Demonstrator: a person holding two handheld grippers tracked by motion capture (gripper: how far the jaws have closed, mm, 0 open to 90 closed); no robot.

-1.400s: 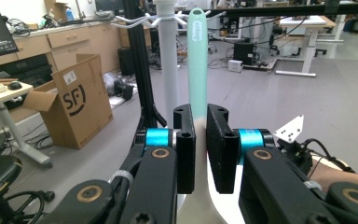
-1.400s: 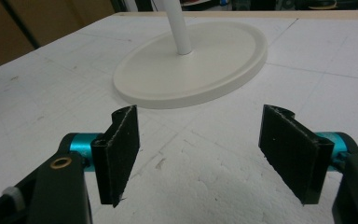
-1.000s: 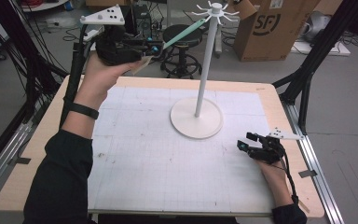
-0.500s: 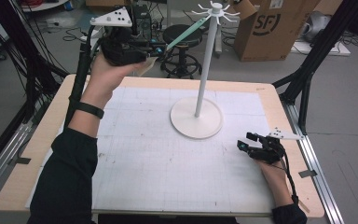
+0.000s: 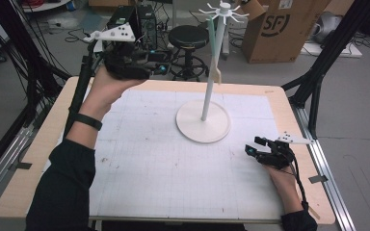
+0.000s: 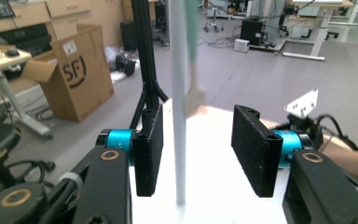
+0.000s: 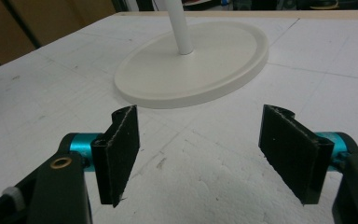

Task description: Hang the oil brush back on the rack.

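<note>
- The long green spatula with a pale wooden end (image 5: pixel 212 48) hangs from the tall white stand (image 5: pixel 207 91) — right beside its pole.
- The left gripper (image 5: pixel 160 62), left of the stand, has just been opening its jaws — nothing between them.
- The right gripper (image 5: pixel 253 145), right of the stand's base, is half open, holding nothing.

Your left gripper (image 5: pixel 161 67) has just spread its jaws, nothing between them, and bare air lies ahead up to the white stand pole (image 5: pixel 213 67) and the green utensil (image 5: pixel 212 45) hanging beside it. Your right gripper (image 5: pixel 254 147) faces bare mat (image 5: pixel 149 163); the stand's round base (image 5: pixel 203 126) blocks the way forward.
</note>
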